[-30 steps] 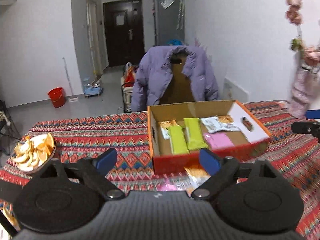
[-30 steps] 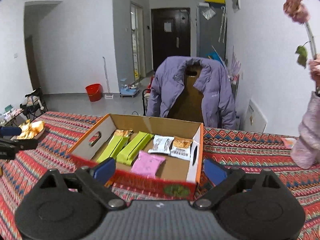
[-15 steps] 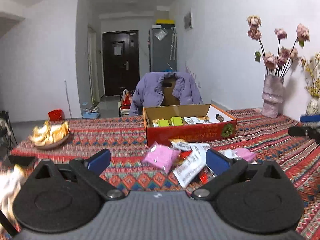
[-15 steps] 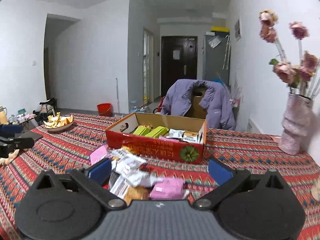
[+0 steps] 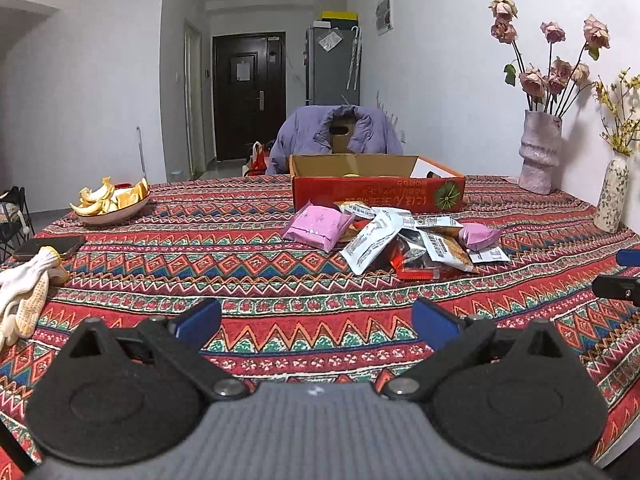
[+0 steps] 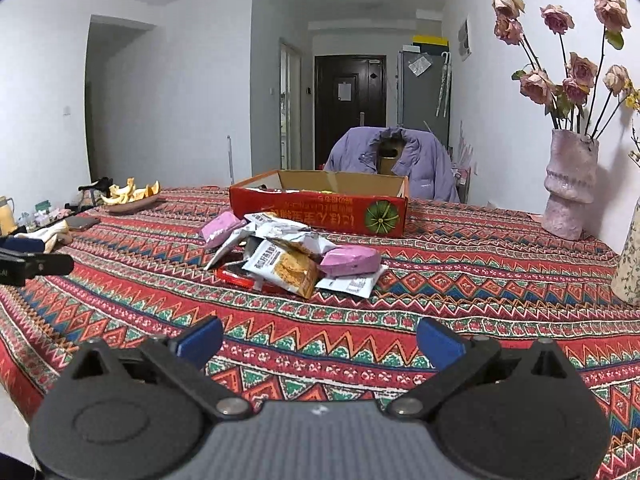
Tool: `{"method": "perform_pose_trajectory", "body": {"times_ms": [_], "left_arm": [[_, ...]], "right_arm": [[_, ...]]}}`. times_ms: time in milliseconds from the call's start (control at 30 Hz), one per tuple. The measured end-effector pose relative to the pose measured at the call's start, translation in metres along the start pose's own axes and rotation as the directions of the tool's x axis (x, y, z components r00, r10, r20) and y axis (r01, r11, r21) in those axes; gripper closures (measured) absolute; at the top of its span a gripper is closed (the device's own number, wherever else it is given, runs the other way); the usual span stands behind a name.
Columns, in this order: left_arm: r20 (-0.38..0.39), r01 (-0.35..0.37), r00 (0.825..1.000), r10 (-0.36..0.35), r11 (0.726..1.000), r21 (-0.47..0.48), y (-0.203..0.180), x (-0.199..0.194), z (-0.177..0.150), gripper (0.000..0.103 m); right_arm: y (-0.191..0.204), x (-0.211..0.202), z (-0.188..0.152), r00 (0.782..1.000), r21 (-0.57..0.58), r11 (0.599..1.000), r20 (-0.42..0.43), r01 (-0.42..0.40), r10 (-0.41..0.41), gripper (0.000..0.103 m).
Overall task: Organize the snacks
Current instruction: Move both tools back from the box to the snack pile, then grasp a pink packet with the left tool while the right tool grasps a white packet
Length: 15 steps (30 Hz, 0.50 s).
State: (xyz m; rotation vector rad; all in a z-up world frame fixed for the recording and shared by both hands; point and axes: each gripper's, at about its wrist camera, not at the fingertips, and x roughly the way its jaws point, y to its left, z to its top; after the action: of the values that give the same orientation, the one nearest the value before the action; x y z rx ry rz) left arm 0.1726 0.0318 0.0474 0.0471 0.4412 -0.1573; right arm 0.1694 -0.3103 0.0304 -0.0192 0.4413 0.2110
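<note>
At the table's (image 5: 256, 280) left edge you have a pair of white work gloves (image 5: 24, 292) beside a dark phone (image 5: 50, 246), and toward the far left corner a dish of orange peels (image 5: 110, 202). Your left hand-held gripper (image 5: 316, 322) hangs over the near edge with its jaws spread wide, having just been opening, and only bare patterned cloth lies between them. Ahead, around the middle of the table, the snack packets (image 5: 394, 236) lie in a loose heap, a pink packet (image 5: 318, 226) on its left side, another pink one (image 6: 350, 261) on its right. Just behind the heap stands the red cardboard box (image 5: 378, 194), open at the top. Your right hand-held gripper (image 6: 320, 340) is likewise spread wide, just opened further, nothing between its jaws. By the table's right edge stand a pink vase (image 6: 570, 188) of dried roses and a patterned vase (image 5: 610, 196).
</note>
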Motion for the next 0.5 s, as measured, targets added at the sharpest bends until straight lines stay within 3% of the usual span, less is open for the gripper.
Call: {"method": "perform_pose_trajectory", "body": {"times_ms": [333, 500], "left_arm": [[-0.045, -0.029, 0.999, 0.028, 0.999, -0.014, 0.004, 0.034, 0.015, 0.000], [-0.070, -0.022, 0.997, 0.020, 0.999, -0.030, 0.010, 0.060, 0.027, 0.000]], "right_arm": [[0.006, 0.032, 0.012, 0.999, -0.032, 0.999, -0.051, -0.011, 0.009, 0.000], [0.003, 0.053, 0.024, 0.997, 0.014, 0.999, -0.064, -0.042, 0.042, 0.001]]}}
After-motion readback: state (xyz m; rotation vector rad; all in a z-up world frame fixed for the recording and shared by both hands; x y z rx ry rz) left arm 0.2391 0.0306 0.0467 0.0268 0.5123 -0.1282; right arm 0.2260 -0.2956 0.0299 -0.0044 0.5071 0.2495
